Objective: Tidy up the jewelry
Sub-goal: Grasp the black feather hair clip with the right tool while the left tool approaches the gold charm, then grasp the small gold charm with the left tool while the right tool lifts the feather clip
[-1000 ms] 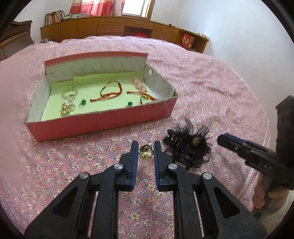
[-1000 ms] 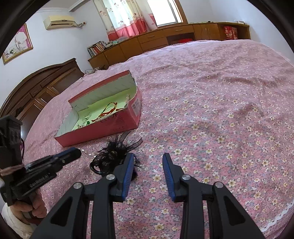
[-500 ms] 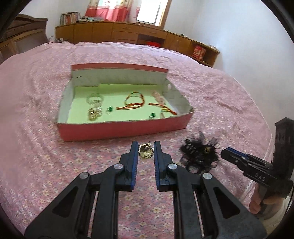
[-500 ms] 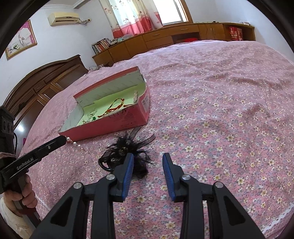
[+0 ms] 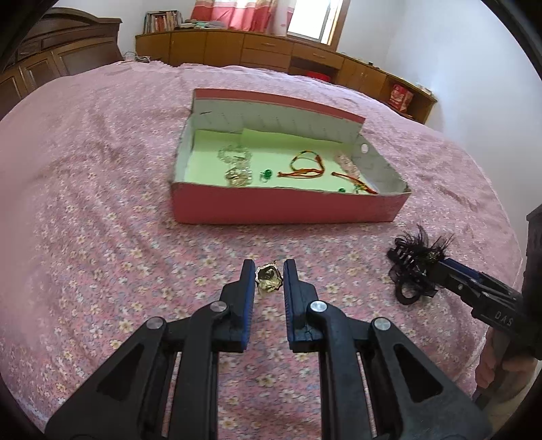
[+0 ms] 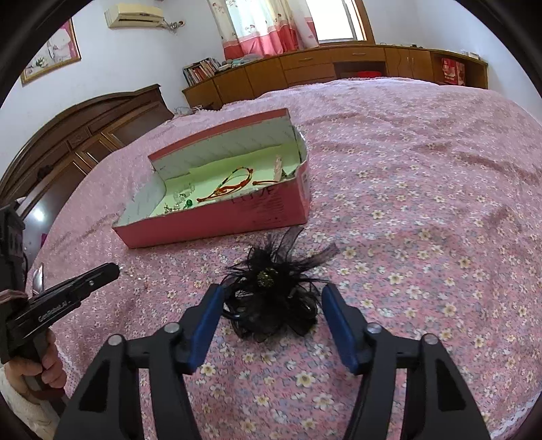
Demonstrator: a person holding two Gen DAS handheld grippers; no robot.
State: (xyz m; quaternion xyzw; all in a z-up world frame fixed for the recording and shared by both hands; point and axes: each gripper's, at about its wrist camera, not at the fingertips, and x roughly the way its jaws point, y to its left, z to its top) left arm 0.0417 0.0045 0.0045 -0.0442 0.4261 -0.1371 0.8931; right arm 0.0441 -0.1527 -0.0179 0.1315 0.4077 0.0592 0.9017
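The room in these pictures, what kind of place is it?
Most likely a home bedroom: a bed under a pink floral bedspread, a dark wooden headboard, low wooden cabinets with books beneath a curtained window, and a wall air conditioner.

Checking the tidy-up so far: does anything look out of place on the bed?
Yes. The black feathered hair clip lies on the bedspread outside the pink box, between the open right claw's fingers, while the other jewelry lies inside.
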